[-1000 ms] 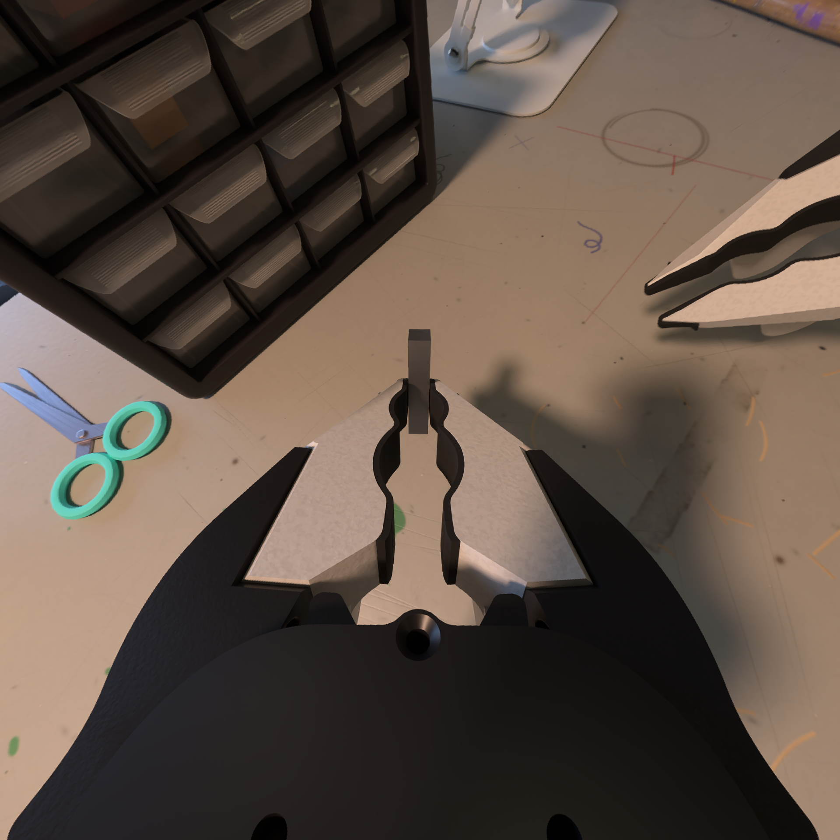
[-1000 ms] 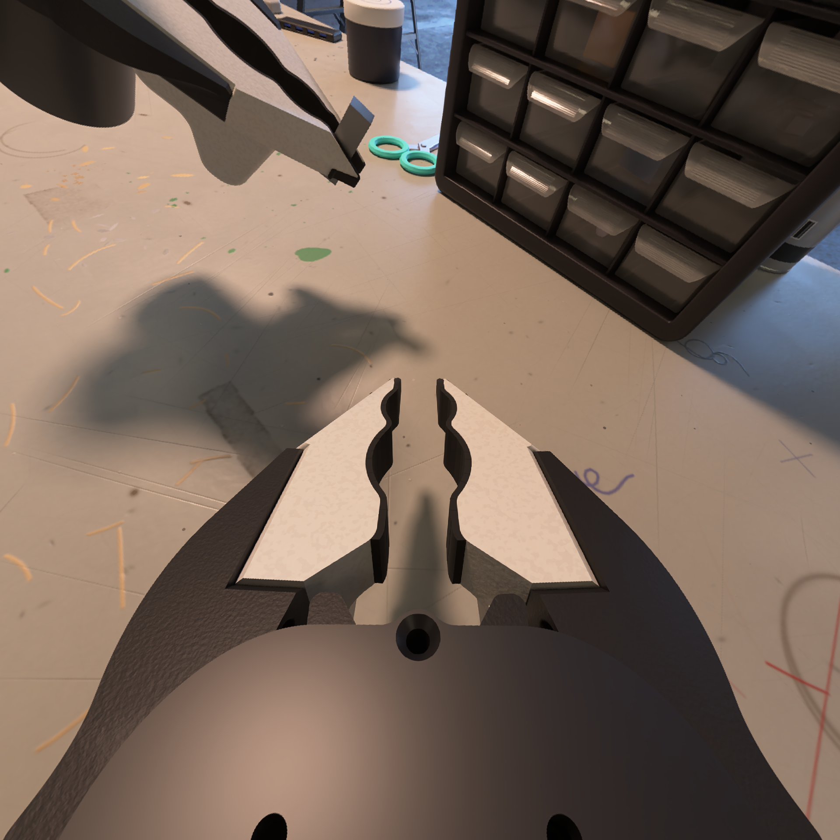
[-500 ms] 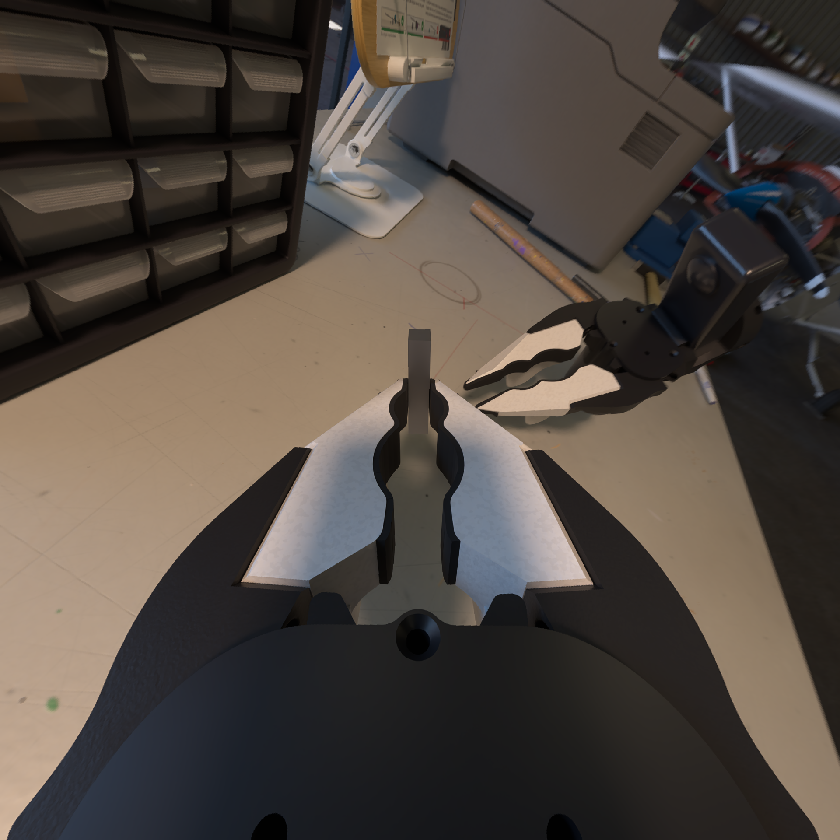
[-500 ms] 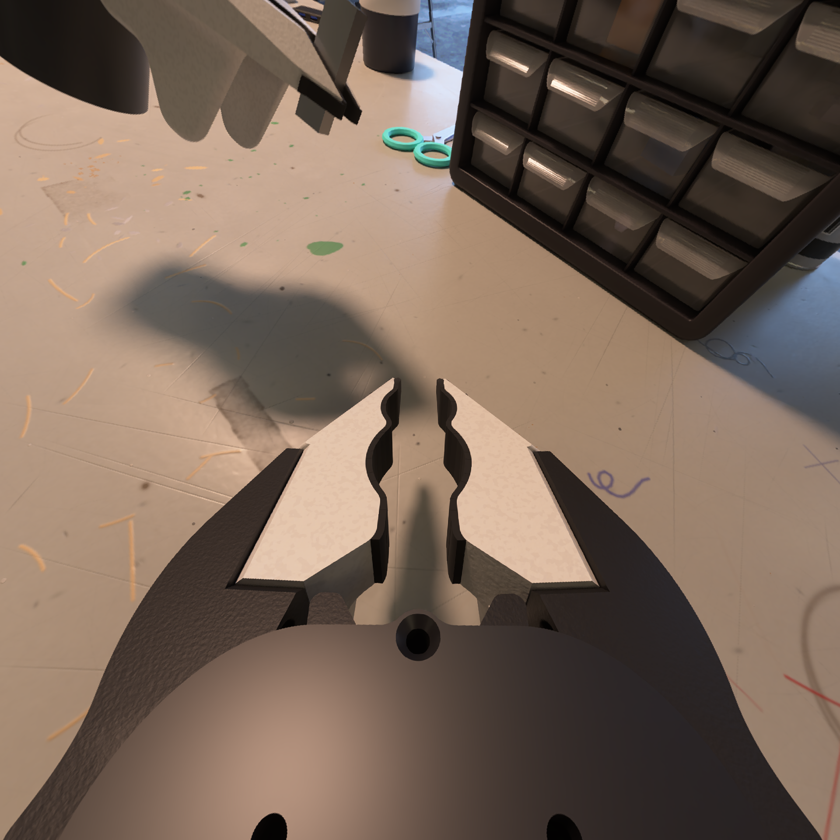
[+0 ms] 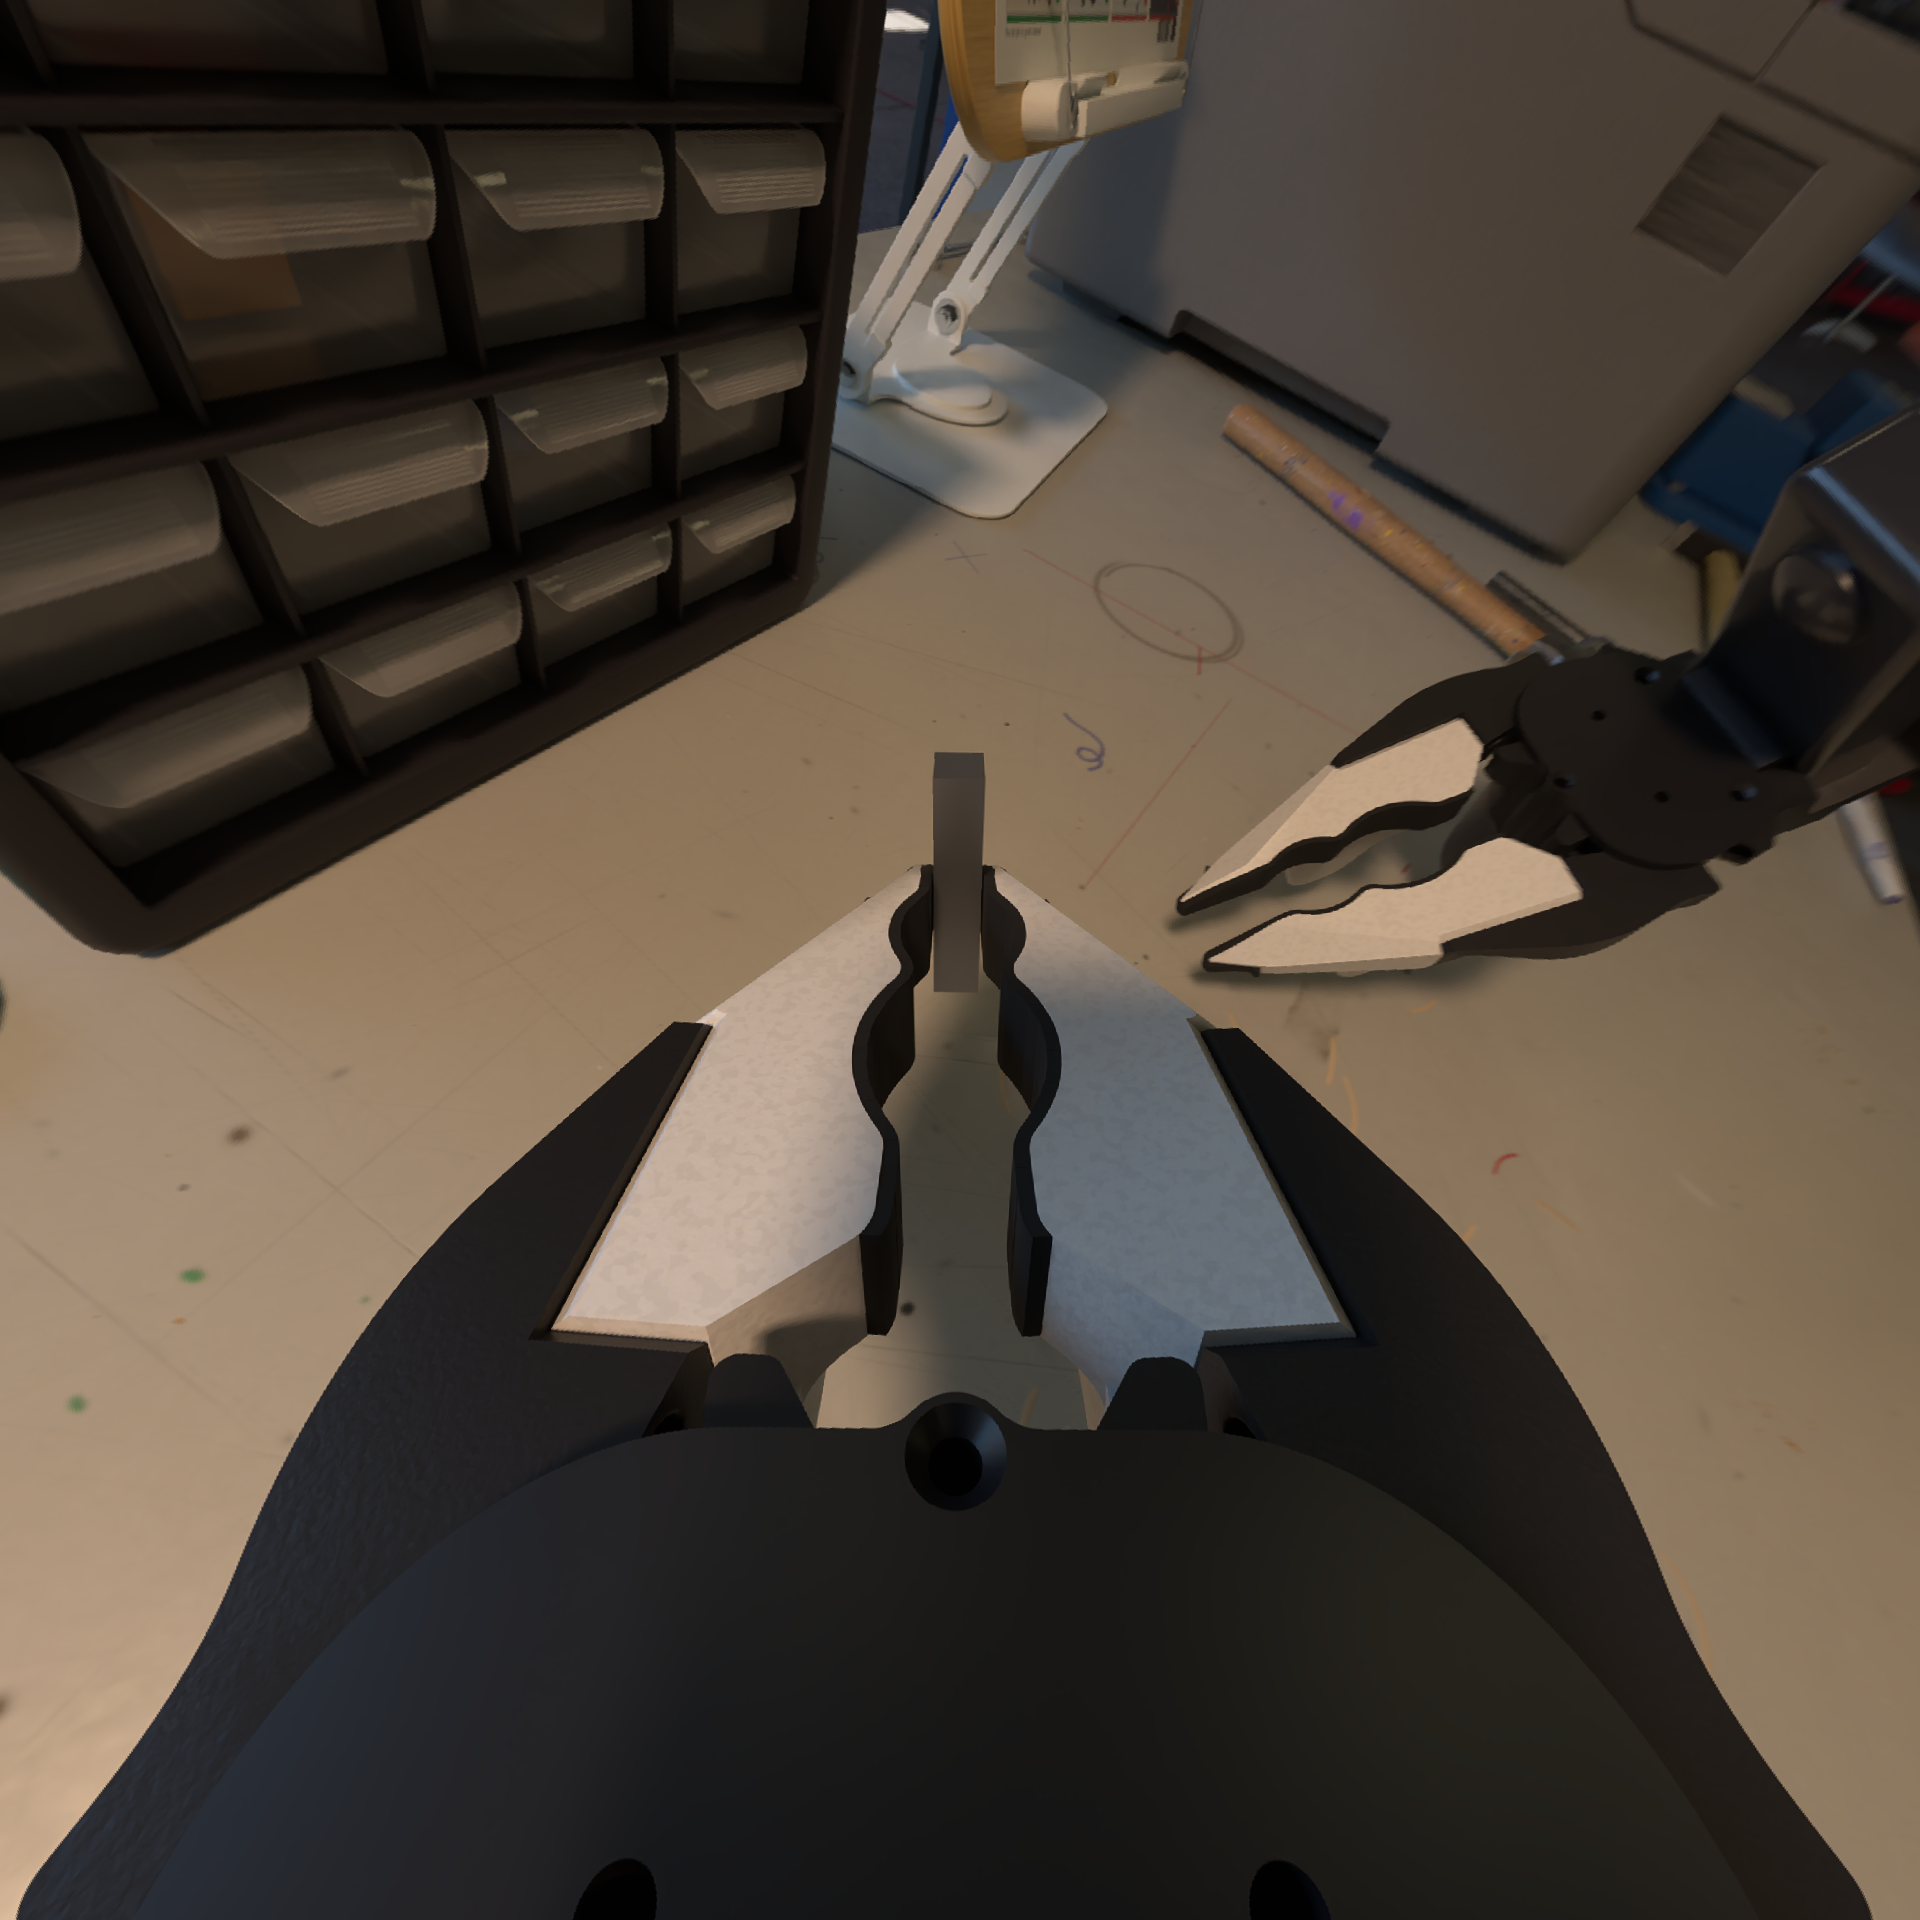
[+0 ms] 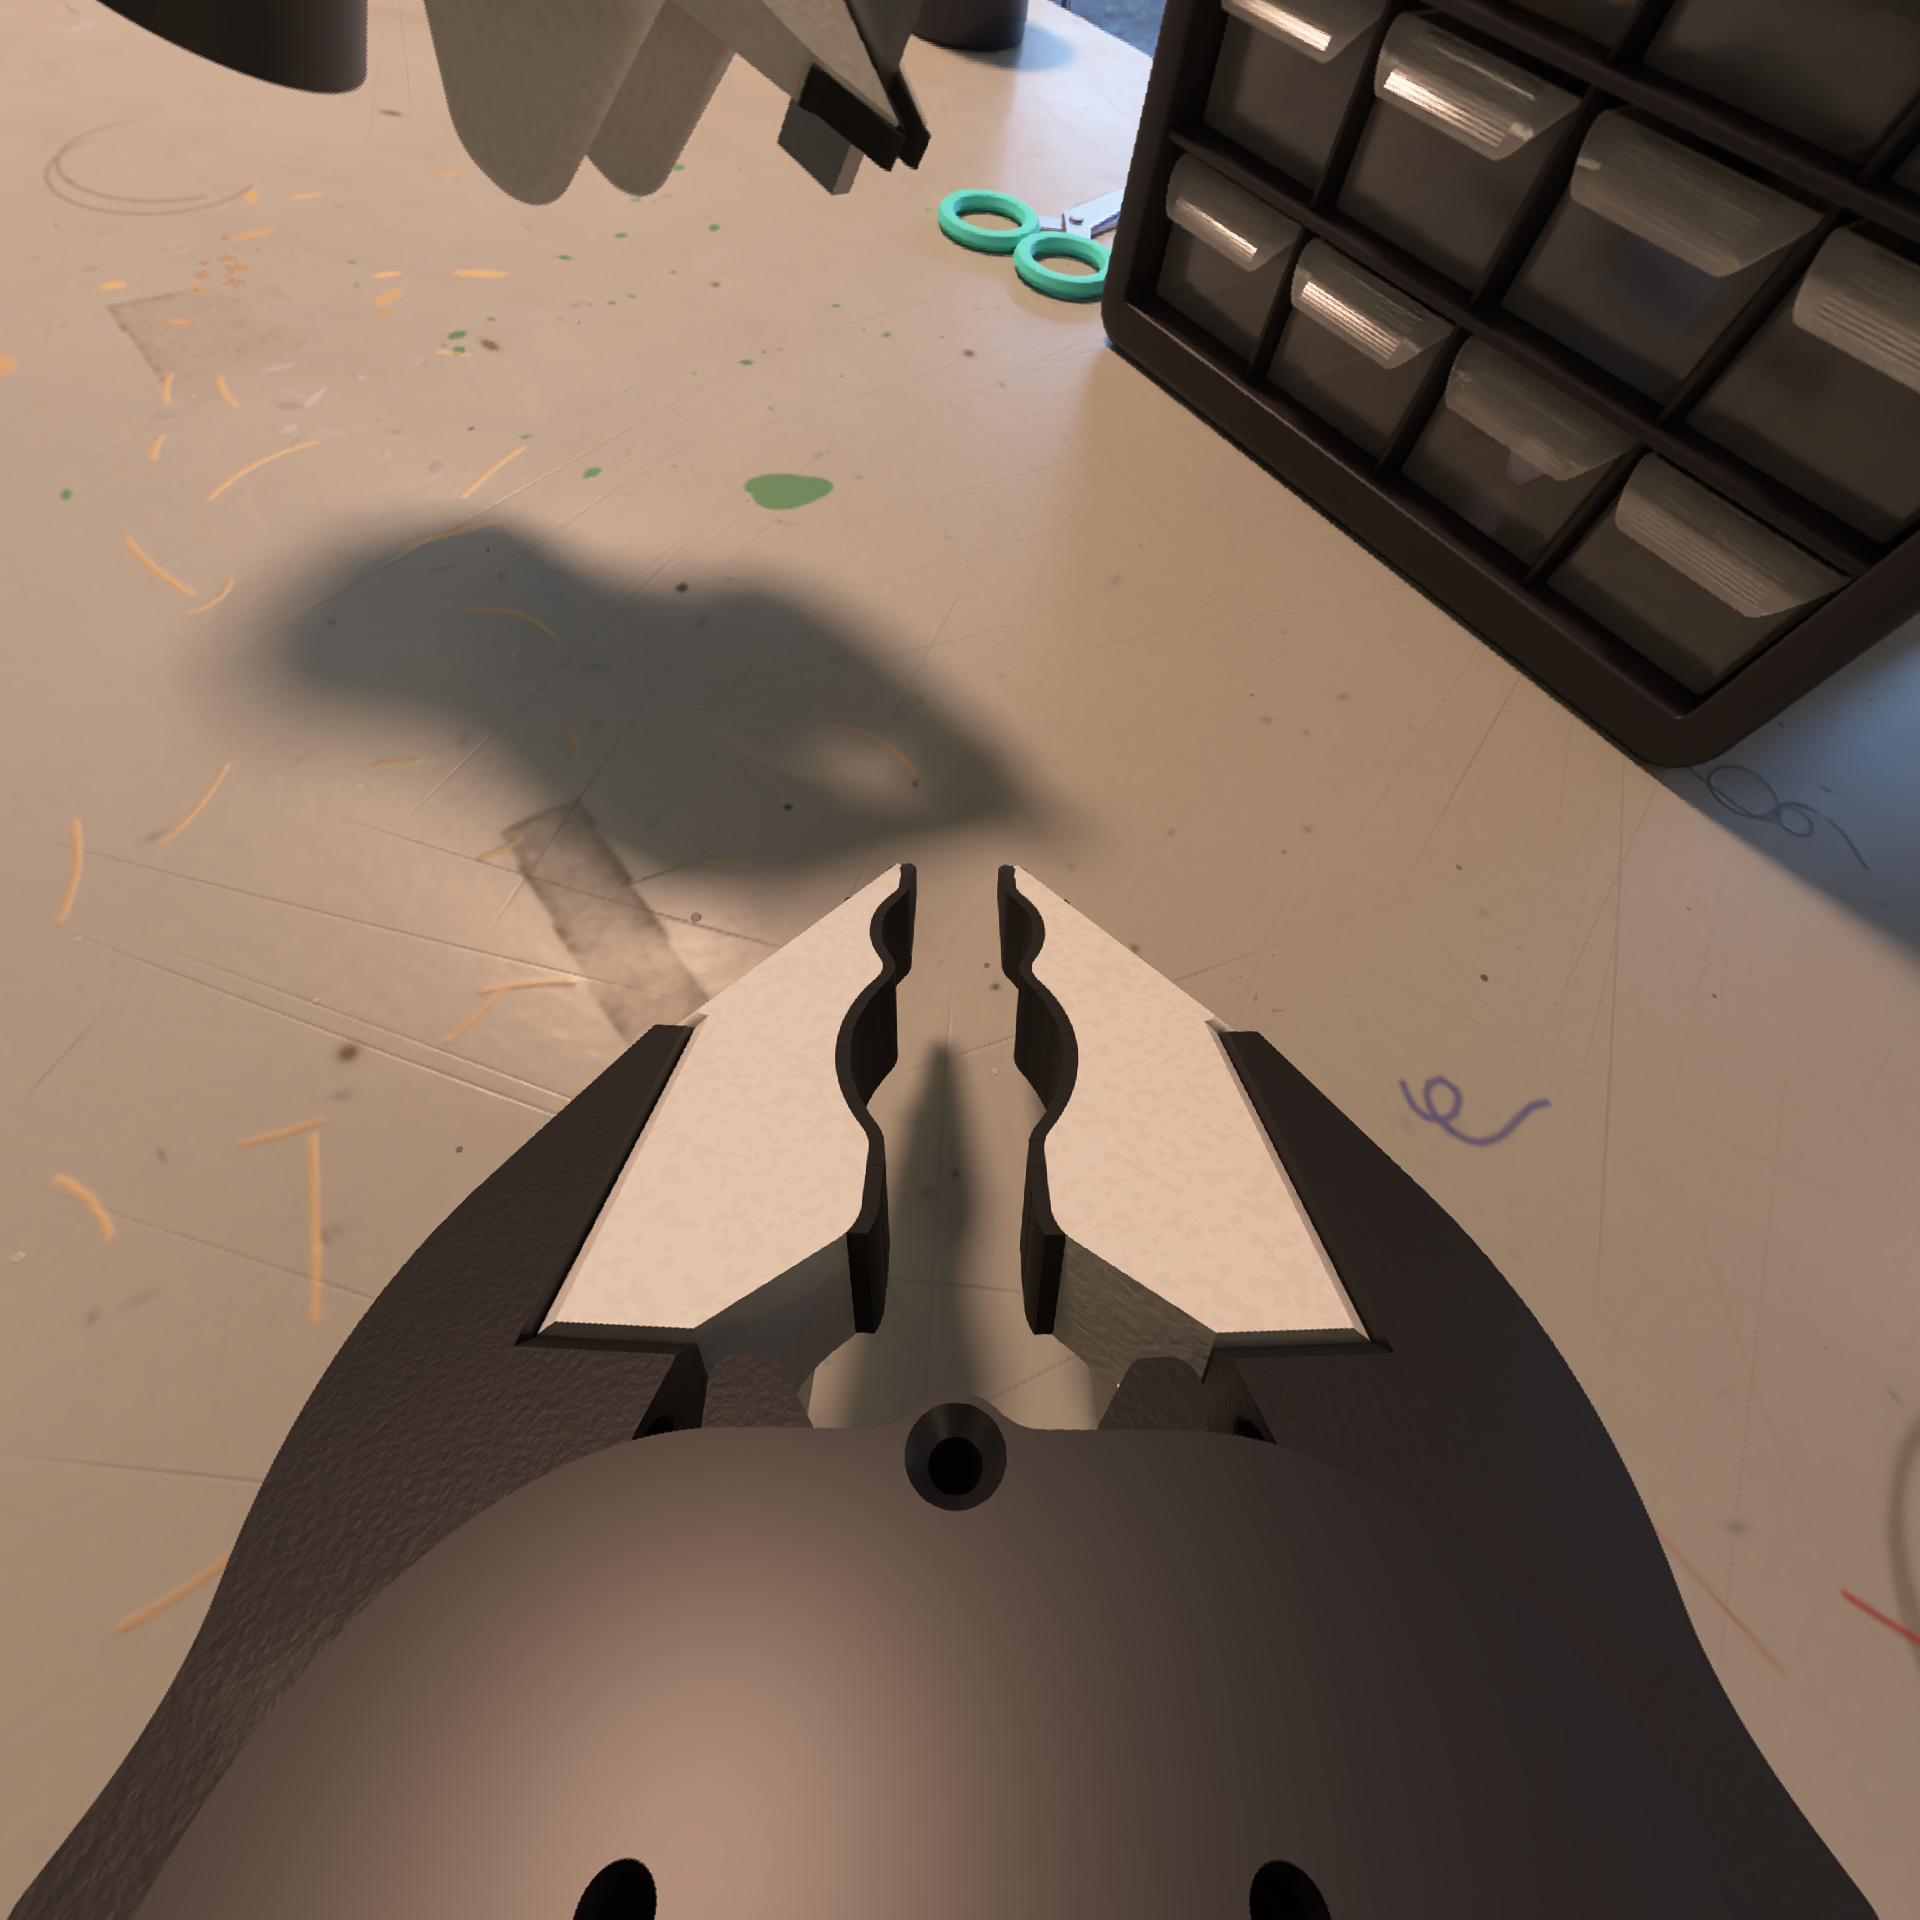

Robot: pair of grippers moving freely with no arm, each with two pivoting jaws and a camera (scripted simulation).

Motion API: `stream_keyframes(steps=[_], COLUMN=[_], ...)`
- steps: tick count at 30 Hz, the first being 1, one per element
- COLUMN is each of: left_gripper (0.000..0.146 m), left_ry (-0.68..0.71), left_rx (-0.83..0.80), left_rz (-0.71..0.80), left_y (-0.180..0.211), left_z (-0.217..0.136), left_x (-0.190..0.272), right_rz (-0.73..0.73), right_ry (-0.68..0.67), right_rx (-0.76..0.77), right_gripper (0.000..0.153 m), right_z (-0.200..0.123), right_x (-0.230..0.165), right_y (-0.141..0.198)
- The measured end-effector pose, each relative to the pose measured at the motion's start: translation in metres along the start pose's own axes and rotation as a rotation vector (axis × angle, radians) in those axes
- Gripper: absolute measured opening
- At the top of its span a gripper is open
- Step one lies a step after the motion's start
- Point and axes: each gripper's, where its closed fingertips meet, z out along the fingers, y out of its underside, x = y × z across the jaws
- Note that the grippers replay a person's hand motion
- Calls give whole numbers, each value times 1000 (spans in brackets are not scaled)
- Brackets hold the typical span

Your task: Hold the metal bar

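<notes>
Metal bar, a short grey flat-sided piece, is sitting pinched at the very tips of your left gripper, its long axis crossing the fingers and standing up past them. Your right gripper is holding nothing, its fingers slightly parted, well to the right of the bar and low over the scuffed beige tabletop. Left of the bar is standing a dark drawer cabinet; room between them looks ample.
</notes>
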Motion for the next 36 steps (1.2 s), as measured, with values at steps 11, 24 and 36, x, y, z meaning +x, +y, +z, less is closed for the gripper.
stream_keyframes(steps=[11, 24, 36], left_gripper=[8, 8, 8], left_ry=[-106, -126, -125], left_rx=[-9, -4, -2], left_rz=[147, 167, 169], left_y=[0, -1, -1], left_z=[0, -1, 0], left_x=[-4, -6, -5], right_rz=[-20, -32, -31], right_ry=[-9, -17, -21], right_rx=[-19, -37, -44], right_gripper=[16, 16, 16], right_z=[2, 3, 3], right_x=[-3, -5, -6], right_y=[3, 5, 6])
